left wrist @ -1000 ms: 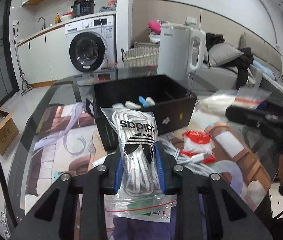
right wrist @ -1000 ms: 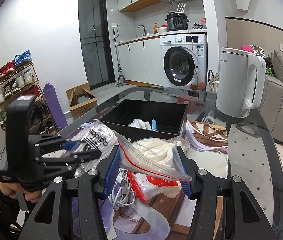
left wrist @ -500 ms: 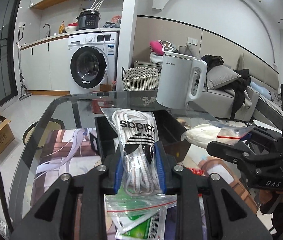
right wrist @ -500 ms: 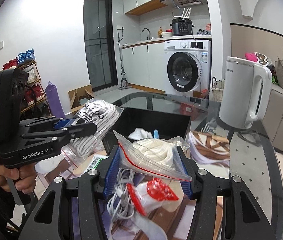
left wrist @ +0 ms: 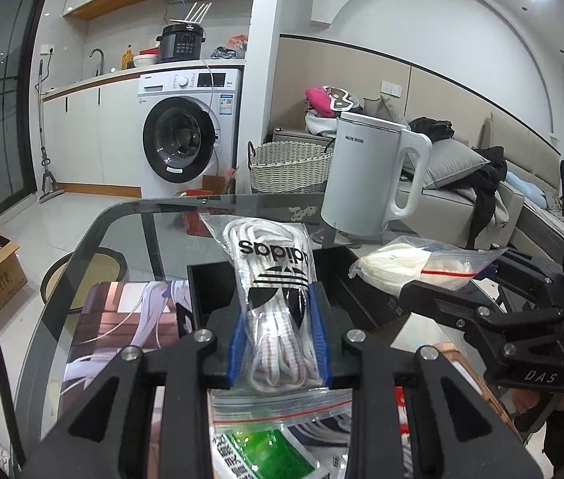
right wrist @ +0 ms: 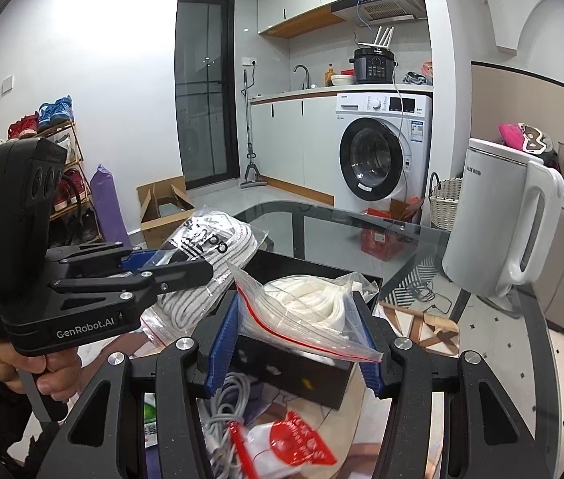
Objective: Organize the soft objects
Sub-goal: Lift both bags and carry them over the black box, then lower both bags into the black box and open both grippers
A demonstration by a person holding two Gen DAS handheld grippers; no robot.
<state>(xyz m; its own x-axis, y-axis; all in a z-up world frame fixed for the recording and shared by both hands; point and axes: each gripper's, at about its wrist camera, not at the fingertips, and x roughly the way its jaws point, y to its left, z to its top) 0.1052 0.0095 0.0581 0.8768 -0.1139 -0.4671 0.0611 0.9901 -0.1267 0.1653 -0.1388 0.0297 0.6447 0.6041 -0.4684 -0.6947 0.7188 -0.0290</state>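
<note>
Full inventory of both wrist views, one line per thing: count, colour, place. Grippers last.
adidas lace bag: 1, clear with white laces, held above the box
white cord bag: 1, clear with red seal, held above the box
box: 1, black, on the table below both bags
table: 1, glass
kettle: 1, white, far side of the table
grey cable: 1, on the table in front of the box
red-and-white packet: 1, beside the cable
green-label bag: 1, on the table under the left gripper
washing machine: 1, white, background
wicker basket: 1, on the floor
left gripper: black, blue pads, shut on the adidas lace bag
right gripper: black, blue pads, shut on the white cord bag
</note>
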